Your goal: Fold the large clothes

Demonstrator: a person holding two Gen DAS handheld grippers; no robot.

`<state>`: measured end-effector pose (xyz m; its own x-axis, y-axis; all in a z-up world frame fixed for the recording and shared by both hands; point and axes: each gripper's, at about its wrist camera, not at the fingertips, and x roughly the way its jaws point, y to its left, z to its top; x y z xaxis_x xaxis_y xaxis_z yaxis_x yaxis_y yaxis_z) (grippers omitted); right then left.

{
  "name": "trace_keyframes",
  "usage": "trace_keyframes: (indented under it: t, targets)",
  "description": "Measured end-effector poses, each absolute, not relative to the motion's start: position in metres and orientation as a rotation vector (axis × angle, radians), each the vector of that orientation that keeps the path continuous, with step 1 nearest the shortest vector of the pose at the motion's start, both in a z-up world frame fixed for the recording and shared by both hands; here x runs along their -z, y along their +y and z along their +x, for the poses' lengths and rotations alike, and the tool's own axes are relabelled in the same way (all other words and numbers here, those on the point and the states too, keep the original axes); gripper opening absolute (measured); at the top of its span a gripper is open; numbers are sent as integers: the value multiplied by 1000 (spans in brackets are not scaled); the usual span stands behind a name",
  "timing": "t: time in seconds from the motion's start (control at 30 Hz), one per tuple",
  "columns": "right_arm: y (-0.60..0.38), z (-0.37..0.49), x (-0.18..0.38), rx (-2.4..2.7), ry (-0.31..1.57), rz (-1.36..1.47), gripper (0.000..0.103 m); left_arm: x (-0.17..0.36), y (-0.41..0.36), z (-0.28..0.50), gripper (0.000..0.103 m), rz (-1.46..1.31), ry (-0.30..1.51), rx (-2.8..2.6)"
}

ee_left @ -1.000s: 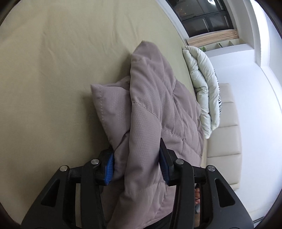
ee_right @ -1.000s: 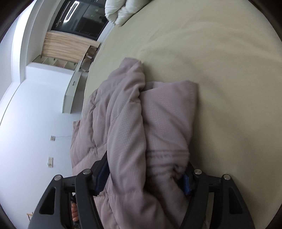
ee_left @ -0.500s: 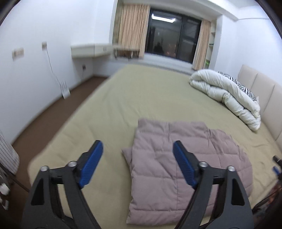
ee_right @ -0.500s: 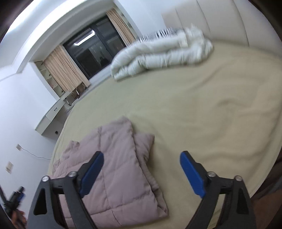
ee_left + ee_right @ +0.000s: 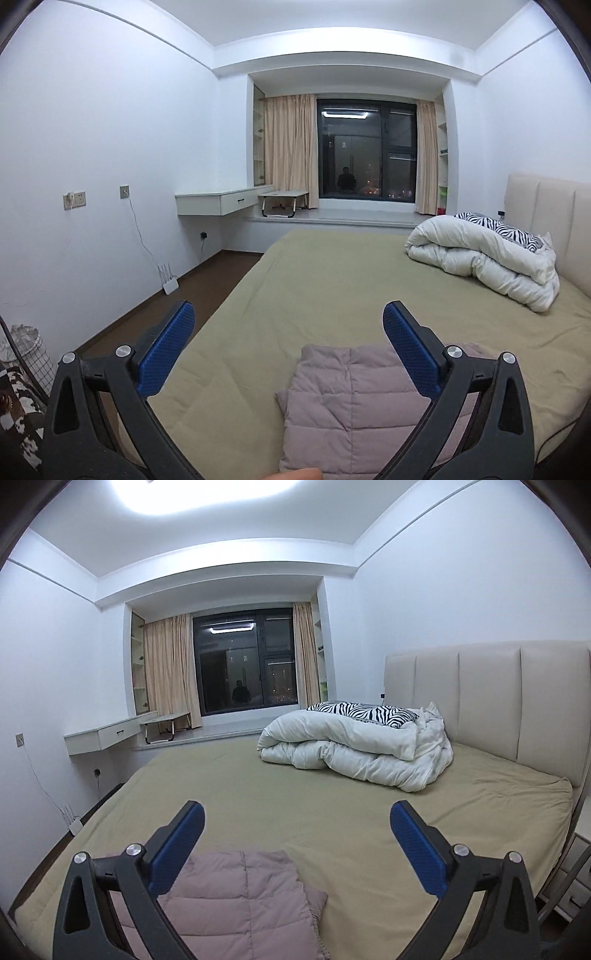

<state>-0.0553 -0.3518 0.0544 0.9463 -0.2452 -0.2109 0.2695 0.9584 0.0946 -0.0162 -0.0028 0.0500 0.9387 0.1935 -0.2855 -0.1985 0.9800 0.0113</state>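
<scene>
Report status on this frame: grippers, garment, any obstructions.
Left gripper open, empty. Right gripper open, empty. Mauve quilted jacket folded, flat on the bed, untouched. White duvet by the headboard, well apart.

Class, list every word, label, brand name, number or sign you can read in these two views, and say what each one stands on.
None can be read in either view.
The folded quilted jacket shows no label or print.
The wall sockets and the router on the floor are too small to show any marking.
The pillow has zebra stripes only, no text.
</scene>
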Motion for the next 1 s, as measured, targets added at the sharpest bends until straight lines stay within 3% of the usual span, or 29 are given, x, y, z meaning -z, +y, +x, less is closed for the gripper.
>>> trace_keyframes:
  t: [0.23,0.6,1.0]
  targets:
    - [-330,-48,-59,178,384,96,103,-31,-11,-15,103,42,381,-227]
    - [-295,-18,1,152,672,81,103,62,-42,32,103,40,730,-130]
    - [-265,-25,26,116,771,52,103,88,-44,44,103,29,797,-147]
